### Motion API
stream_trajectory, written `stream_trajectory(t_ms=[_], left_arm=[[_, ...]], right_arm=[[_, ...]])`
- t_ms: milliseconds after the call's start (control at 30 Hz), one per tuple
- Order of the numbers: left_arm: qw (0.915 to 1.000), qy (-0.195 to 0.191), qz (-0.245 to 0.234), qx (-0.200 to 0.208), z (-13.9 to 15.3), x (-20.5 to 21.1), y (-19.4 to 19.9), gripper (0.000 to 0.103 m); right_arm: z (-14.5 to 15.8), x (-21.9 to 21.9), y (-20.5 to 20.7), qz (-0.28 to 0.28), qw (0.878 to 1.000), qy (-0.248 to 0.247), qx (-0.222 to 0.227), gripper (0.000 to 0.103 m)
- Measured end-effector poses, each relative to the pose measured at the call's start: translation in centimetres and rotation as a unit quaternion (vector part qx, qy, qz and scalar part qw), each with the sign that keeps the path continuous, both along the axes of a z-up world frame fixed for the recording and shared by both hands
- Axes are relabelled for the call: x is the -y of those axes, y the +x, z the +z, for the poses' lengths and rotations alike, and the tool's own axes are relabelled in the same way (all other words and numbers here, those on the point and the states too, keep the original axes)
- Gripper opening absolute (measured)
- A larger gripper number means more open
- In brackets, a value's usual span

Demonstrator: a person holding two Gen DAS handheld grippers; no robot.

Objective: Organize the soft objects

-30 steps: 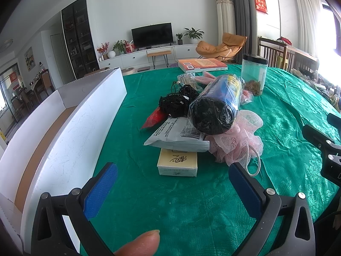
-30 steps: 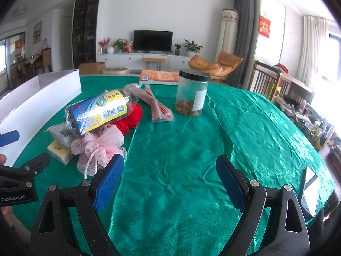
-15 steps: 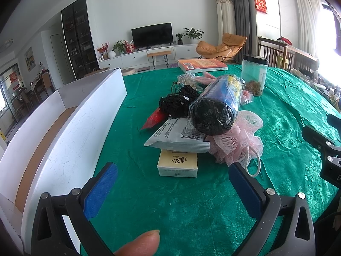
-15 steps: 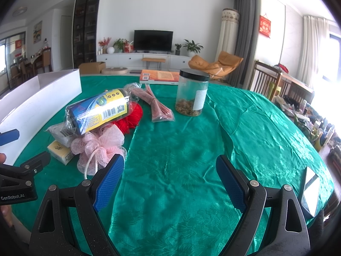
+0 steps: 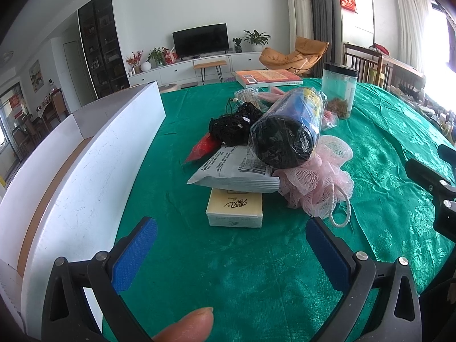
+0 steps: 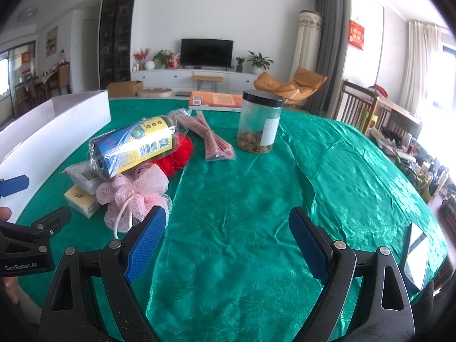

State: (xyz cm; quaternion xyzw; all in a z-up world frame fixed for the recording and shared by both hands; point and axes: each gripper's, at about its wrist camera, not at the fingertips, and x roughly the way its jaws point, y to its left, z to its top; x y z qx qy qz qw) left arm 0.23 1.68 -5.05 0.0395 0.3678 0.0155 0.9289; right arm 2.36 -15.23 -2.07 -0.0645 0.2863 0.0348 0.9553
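2 grippers: left gripper (image 5: pixel 230 245) and right gripper (image 6: pixel 228 239), both with fingers spread apart, holding nothing. On the green tablecloth (image 6: pixel 256 199): 1 pink mesh sponge (image 5: pixel 316 182), 1 wrapped black roll (image 5: pixel 287 134) resting on it, 1 grey packet (image 5: pixel 236 171), 1 cream box (image 5: pixel 235 206). 1 white box (image 5: pixel 94 168) along the table's left edge.

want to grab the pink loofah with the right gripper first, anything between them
Nothing visible. The loofah lies just ahead and left of the open right gripper, with only bare cloth between. But the wrapped roll leans on its far side and may shift when the loofah is pulled.
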Motion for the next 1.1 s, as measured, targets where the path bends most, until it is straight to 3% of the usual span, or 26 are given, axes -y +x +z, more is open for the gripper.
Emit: stream_trajectory(t_ms=[500, 1100], left_arm=[[0.9985, -0.005, -0.006, -0.055, -2.8, -0.1, 0.8, 0.103], [0.9957, 0.002, -0.003, -0.093, -4.6, -0.4, 1.3, 0.103]], right_arm=[[-0.1, -0.1, 0.1, 0.009, 1.000, 0.002, -0.007, 0.090], [-0.5, -0.8, 0.4, 0.034, 0.999, 0.009, -0.026, 0.090]])
